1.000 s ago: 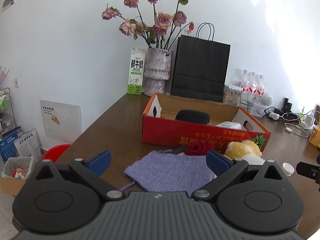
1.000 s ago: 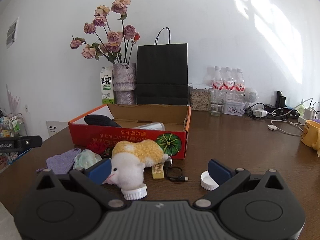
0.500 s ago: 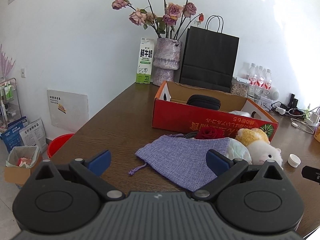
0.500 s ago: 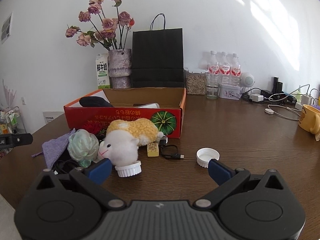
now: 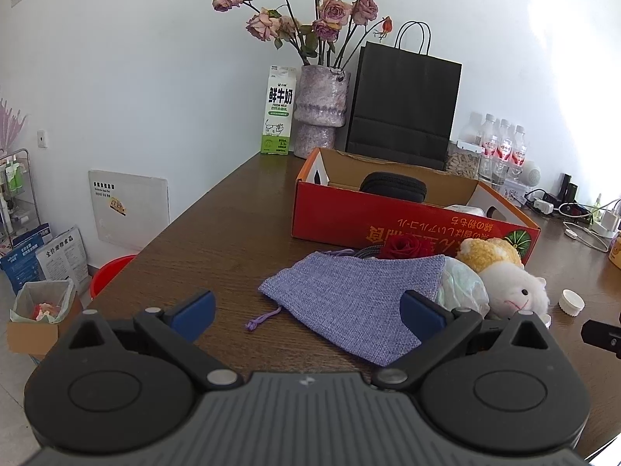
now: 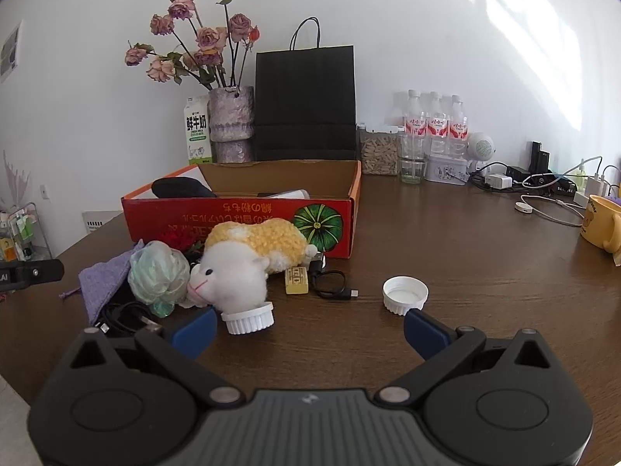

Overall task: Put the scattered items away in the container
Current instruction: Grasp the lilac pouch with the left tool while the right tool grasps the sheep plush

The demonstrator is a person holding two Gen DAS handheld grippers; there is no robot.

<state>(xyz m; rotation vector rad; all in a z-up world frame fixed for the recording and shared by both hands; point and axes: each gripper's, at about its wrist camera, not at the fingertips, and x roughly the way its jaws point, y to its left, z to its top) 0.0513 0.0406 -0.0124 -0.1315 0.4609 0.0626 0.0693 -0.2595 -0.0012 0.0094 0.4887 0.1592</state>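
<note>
Hovering wide open and empty — the left hand-held gripper (image 5: 306,312) over the purple pouch (image 5: 351,299), the right hand-held gripper (image 6: 308,328) near two white caps (image 6: 405,294) on the counter (image 6: 465,248).

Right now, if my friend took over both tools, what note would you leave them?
Left tool: open, empty, above the purple pouch.
Right tool: open, empty, between two white caps.
Red box: a black case and a whitish item are already inside.
Still on the table in front of the box: pouch, plush sheep, crumpled bag, red rose, yellow block, black cables, both caps.
Nothing is gripped yet; the pouch or the nearest cap looks like the easiest start.
</note>
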